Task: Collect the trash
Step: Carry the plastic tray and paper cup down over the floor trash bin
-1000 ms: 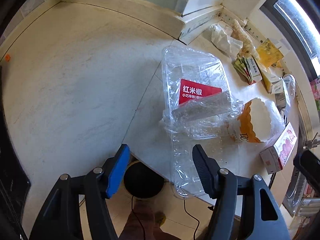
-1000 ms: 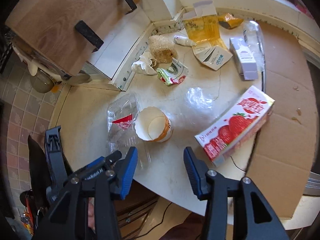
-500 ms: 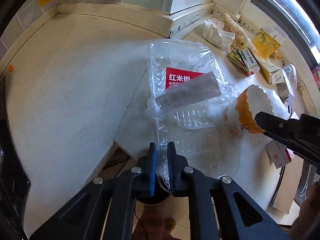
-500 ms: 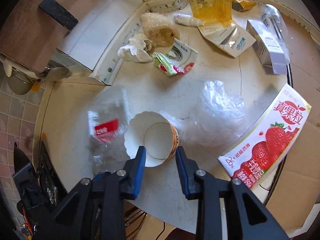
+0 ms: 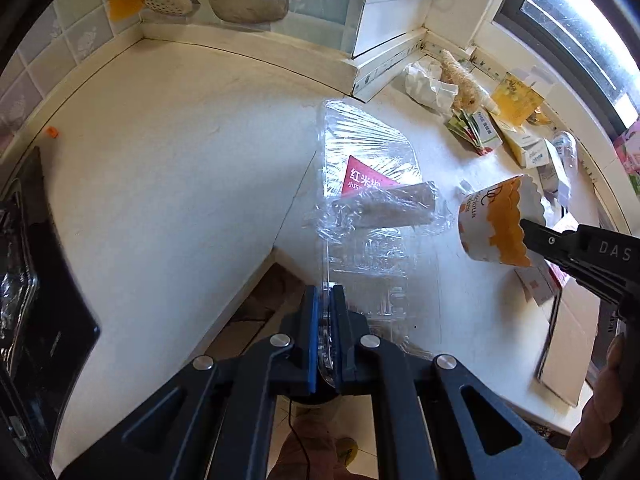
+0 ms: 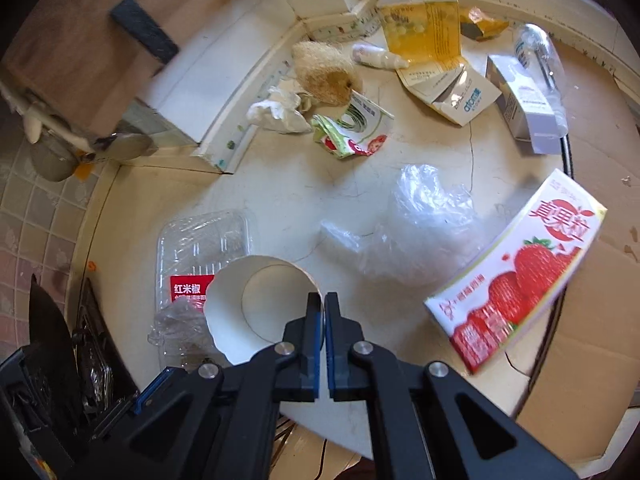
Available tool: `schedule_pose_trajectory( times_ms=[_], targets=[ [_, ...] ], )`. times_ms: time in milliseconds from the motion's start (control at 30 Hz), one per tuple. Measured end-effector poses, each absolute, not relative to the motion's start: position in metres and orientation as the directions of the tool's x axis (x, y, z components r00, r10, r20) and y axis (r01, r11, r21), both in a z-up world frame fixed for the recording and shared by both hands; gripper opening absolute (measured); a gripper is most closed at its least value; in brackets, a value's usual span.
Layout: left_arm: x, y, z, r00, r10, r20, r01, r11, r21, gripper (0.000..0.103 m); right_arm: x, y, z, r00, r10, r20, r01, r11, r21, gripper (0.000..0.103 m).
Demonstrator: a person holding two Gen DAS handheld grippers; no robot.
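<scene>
— Clear plastic, pinched by its near rim: the left gripper (image 5: 324, 336) has its two pads clamped on the edge of the clamshell tray (image 5: 368, 208), the one with the red label, which lies partly on the countertop (image 5: 168, 184) and overhangs its front edge.

— Why grab it there?

— That rim sticks out past the counter, so thin flat plastic can be nipped without scraping the stone, I'd judge.

— And the other hand?

— The right gripper (image 6: 323, 316) is closed on the wall of the paper cup (image 6: 256, 312), one pad inside the mouth, one outside; seen from the left wrist camera the cup hangs tilted, clear of the surface.

— So two pieces at once?

— It looks that way. More rubbish waits behind: a strawberry milk carton (image 6: 516, 272), crumpled plastic bag (image 6: 424, 224), a wadded tissue (image 6: 276, 110), flattened boxes by the window.

— Any bin in sight?

— None that I can make out.
</scene>
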State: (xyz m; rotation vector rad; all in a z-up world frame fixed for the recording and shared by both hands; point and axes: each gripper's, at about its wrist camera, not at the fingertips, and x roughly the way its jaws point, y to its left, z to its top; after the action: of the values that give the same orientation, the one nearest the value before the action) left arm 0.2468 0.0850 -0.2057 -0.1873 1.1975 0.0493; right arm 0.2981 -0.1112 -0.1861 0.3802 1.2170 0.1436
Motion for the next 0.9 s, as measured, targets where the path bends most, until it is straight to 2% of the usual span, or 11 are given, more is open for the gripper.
schedule_pose_trajectory(
  times_ms=[400, 900],
  targets=[
    [0.136, 0.092, -0.165, 0.41, -0.041, -0.911, -0.136, 0.985, -0.106, 0.003, 0.176, -0.13, -0.151, 0.372, 0.331, -0.867, -0.005, 0.935, 0.355, 0.002],
    [-0.014, 0.069, -0.157, 0.417, -0.043, -0.908, -0.121, 0.987, -0.102, 0.003, 0.028, -0.136, -0.129, 0.393, 0.35, -0.85, -0.102, 0.935, 0.339, 0.002]
  ],
)
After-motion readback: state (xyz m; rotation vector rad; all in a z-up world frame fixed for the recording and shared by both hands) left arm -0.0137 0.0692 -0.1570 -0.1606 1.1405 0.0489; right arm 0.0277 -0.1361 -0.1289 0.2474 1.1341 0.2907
